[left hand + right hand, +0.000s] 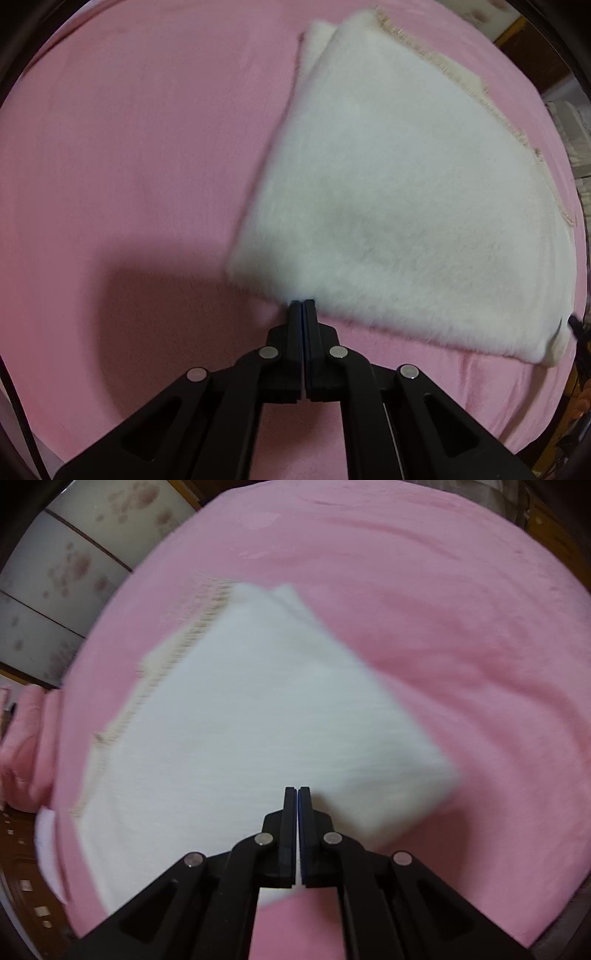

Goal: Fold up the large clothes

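**Lying folded: white fleece garment on pink bed**

Item – white fleece garment [399,192], folded flat, fringed cream trim [461,77] along one edge, resting on the pink bed sheet [129,147].

Left gripper [303,303] – fingers pressed together at the garment's near edge, nothing visibly pinched.

Right gripper [297,789] – fingers pressed together over the garment's near part; whether they touch it cannot be told.
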{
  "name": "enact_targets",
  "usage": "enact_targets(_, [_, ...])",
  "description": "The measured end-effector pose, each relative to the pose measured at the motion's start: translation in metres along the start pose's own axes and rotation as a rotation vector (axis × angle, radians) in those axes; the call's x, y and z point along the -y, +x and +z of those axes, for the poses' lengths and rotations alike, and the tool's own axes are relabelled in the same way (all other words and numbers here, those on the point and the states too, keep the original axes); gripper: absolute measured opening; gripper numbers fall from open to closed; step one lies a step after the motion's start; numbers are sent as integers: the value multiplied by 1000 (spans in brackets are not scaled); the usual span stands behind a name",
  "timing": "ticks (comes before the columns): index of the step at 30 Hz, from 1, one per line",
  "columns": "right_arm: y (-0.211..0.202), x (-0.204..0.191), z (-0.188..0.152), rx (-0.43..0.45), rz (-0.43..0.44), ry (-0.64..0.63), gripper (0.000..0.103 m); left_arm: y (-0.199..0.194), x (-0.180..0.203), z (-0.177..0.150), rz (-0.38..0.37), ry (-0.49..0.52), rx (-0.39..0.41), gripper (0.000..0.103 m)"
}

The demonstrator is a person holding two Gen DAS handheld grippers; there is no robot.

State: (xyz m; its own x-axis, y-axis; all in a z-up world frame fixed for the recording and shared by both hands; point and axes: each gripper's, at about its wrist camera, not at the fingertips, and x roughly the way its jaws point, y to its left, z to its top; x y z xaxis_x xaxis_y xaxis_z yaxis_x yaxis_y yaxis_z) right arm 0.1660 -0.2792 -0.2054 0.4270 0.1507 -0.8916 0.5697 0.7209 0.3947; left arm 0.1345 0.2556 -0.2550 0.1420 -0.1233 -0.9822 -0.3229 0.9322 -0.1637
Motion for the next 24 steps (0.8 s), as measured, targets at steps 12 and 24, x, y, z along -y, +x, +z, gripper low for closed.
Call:
enact_targets(12, [103,-183,-5,-297,9,-376,0,2,-5,-24,-33,-65,41,1])
enact_targets(24, [142,-192,-22,-388,-192,-583,0,-8,-27,-45,-139,-169,20,32])
